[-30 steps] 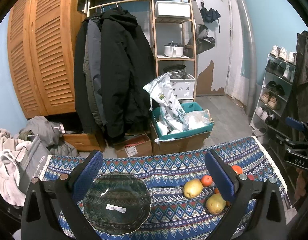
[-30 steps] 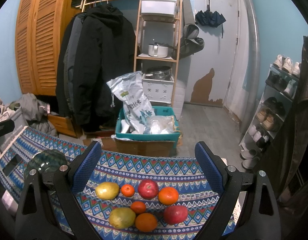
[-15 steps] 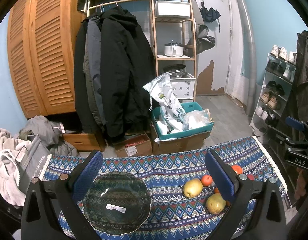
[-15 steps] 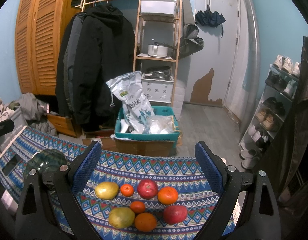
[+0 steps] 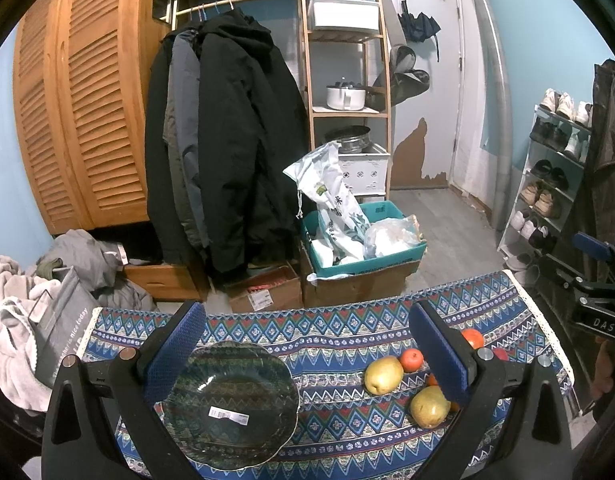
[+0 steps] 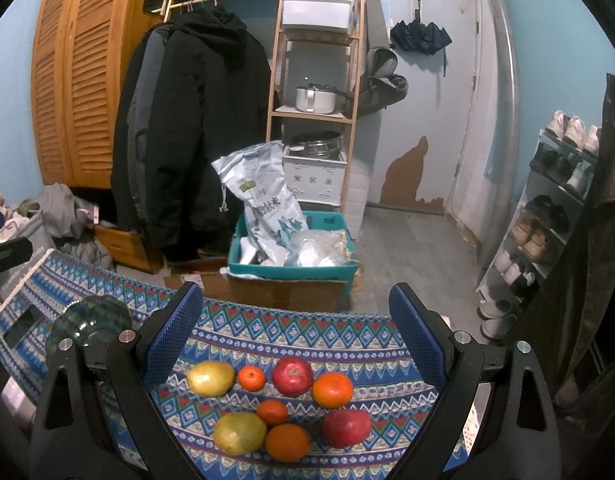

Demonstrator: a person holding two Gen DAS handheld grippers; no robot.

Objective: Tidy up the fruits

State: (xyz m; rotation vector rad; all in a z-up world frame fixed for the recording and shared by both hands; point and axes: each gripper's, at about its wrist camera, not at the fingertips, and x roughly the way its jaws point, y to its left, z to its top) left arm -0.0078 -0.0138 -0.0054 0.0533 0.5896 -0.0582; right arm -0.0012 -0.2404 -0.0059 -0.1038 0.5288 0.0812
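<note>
Eight fruits sit in two loose rows on the patterned tablecloth (image 6: 291,332), low in the centre of the right wrist view. The back row holds a smooth yellow-green pear (image 6: 210,378), a small mandarin (image 6: 251,378), a glossy red apple (image 6: 292,376) and a larger orange (image 6: 332,389). In front lie a second pear (image 6: 239,433), a small tangerine (image 6: 271,412) touching it, a round orange fruit (image 6: 287,442) and a second red apple (image 6: 346,427).

The right gripper (image 6: 293,334) hangs above them with its jaws spread wide and nothing between them; its pads are blue and finely textured, on black arms.

In the left wrist view a scalloped dark glass bowl (image 5: 231,404) with a white barcode sticker (image 5: 228,415) lies in the lower centre-left, empty, well apart from the fruit at the lower right. The left gripper (image 5: 307,350) is likewise wide open and empty, its left pad overlapping the bowl's rim in the picture.

The cloth is woven in blue, red and white diamond bands. Beyond it hang dark coats (image 5: 227,140), beside a louvred wooden wardrobe (image 5: 79,120) at upper left.
</note>
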